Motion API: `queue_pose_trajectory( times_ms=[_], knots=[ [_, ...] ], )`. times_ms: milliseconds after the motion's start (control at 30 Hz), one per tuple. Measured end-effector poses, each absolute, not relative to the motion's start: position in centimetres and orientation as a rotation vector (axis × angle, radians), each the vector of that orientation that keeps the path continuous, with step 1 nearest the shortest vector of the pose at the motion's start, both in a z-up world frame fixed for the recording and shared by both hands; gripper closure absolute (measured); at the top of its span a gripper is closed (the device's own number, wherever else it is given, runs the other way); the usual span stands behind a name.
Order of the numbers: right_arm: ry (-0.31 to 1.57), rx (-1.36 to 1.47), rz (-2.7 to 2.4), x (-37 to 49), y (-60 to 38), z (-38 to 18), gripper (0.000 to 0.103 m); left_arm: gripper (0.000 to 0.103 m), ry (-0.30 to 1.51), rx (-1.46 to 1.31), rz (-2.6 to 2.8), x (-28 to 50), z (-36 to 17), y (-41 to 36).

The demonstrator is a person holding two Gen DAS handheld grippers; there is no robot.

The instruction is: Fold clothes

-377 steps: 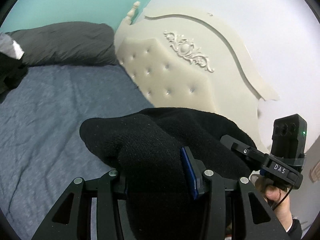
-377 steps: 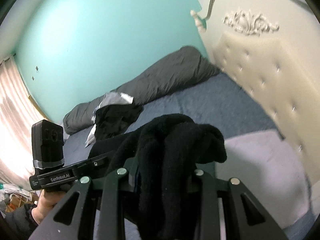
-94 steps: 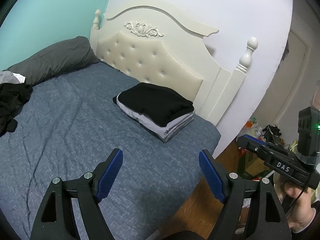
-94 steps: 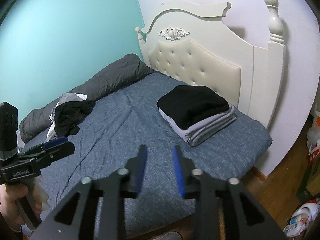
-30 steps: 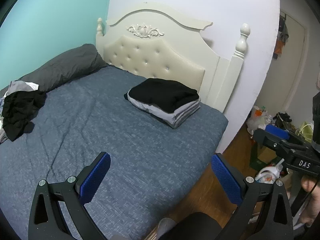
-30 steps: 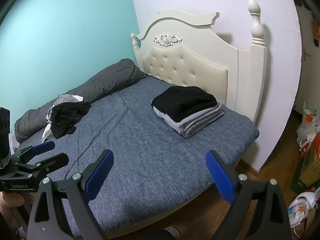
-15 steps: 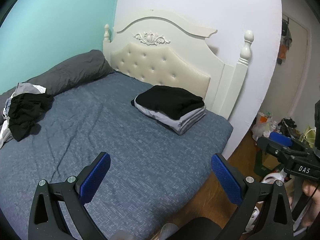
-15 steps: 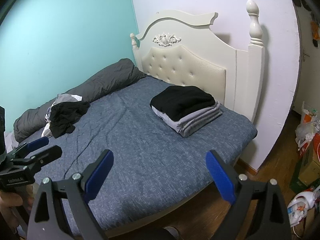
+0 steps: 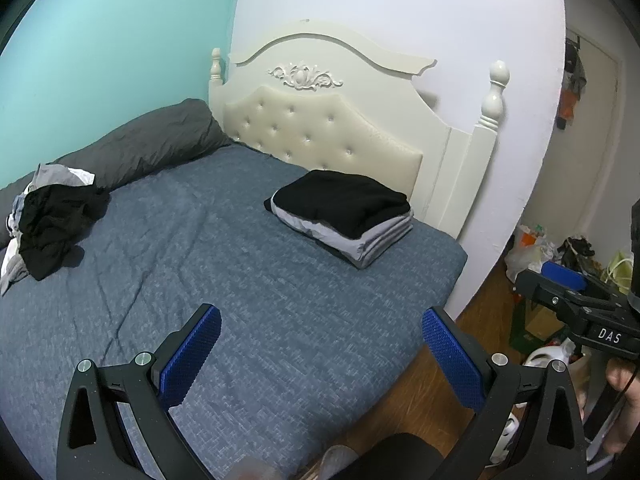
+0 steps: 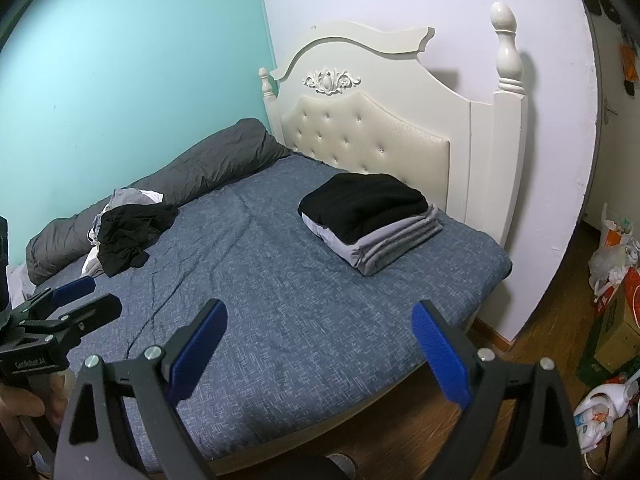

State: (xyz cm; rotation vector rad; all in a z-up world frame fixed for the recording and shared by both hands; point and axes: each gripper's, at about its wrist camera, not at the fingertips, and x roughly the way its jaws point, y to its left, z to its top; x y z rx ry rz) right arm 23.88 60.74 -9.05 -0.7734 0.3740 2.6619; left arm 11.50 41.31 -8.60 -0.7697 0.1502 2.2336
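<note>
A folded stack [image 9: 344, 216] with a black garment on top of grey ones lies on the blue bed [image 9: 224, 280] near the headboard; it also shows in the right wrist view [image 10: 368, 220]. A loose heap of black and grey clothes [image 9: 48, 216] lies at the bed's far left, also in the right wrist view [image 10: 124, 228]. My left gripper [image 9: 320, 344] is open and empty, held back over the bed's near edge. My right gripper [image 10: 320, 336] is open and empty, also back from the bed.
A dark grey rolled duvet [image 9: 152, 144] lies along the teal wall. The cream headboard [image 9: 320, 132] stands behind the stack. Wooden floor with bags and clutter [image 10: 608, 320] is at the right. The other gripper shows at the right of the left wrist view [image 9: 580, 312].
Both grippers have let go of the black garment, which now lies on the folded stack. They have drawn back from the bed, and the right one has opened wide.
</note>
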Motion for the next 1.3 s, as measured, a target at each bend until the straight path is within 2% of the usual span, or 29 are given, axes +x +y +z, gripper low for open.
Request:
queue_pose_trajectory(
  times_ms=[567,933,1300],
  knots=[
    [0.373,-0.749,2.643,24.9,60.2,-9.3,0.008,0.000,0.163,-0.735,2.269,12.2,-8.2,40.3],
    [0.384,-0.736,2.626,25.8,59.4,-9.4,0.000,0.000,0.172,-0.707,2.288,13.0,-7.9,39.2],
    [0.359,-0.721,2.626,26.1,58.7,-9.0,0.000,0.000,0.167,-0.712,2.288,13.4,-8.1,38.7]
  ],
)
